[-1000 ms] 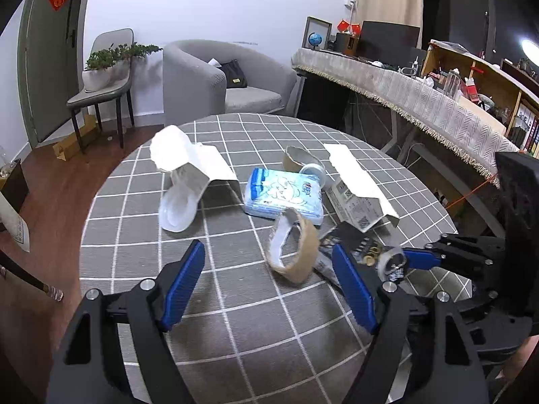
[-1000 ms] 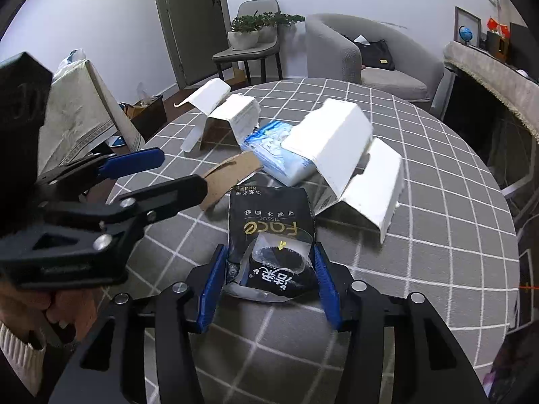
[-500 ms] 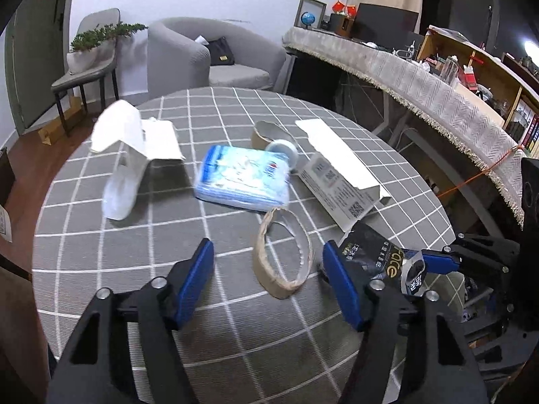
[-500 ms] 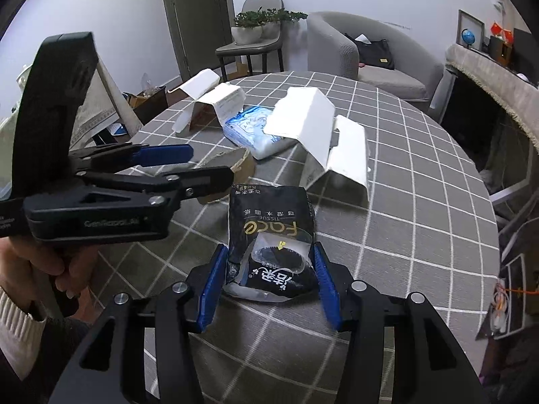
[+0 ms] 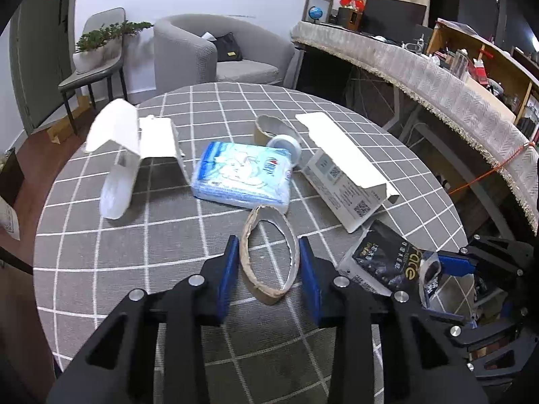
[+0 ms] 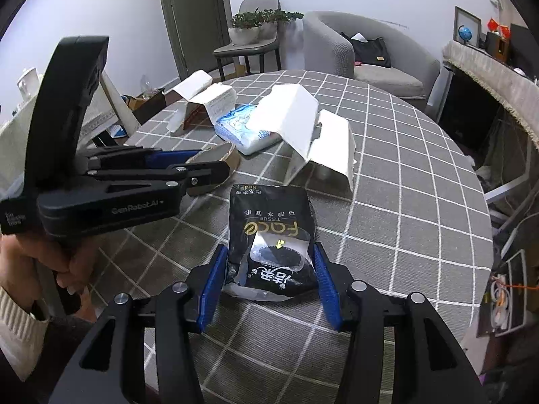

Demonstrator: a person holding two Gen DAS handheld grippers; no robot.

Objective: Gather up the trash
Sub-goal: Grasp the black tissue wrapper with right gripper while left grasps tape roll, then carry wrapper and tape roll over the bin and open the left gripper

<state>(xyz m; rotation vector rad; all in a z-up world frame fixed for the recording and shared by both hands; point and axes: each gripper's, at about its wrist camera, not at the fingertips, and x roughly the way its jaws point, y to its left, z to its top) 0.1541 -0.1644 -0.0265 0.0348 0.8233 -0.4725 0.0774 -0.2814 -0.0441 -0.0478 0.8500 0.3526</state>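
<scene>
Left wrist view: the left hand-held gripper [image 5: 269, 272] is squeezed in on a brown cardboard tape ring [image 5: 269, 256], both blue pads touching its sides, near the close edge of the round checkered worktop [image 5: 101, 235]. Just past the ring sits a blue tissue pack [image 5: 242, 176], with a folded white box [image 5: 138, 134] far left and a white carton [image 5: 347, 181] to the right. Low right, the right hand-held gripper [image 5: 434, 269] is pinching a black tissue wrapper [image 5: 384, 259].

Right wrist view: the right hand-held gripper [image 6: 269, 286] is closed on the black tissue wrapper [image 6: 269, 235], pads pressed on both sides, the wrapper's far end lying on the worktop [image 6: 421, 219]. On the left, the left hand-held gripper [image 6: 209, 168] grips the tape ring [image 6: 222, 158]. The white carton [image 6: 310, 134] stands beyond the wrapper.
</scene>
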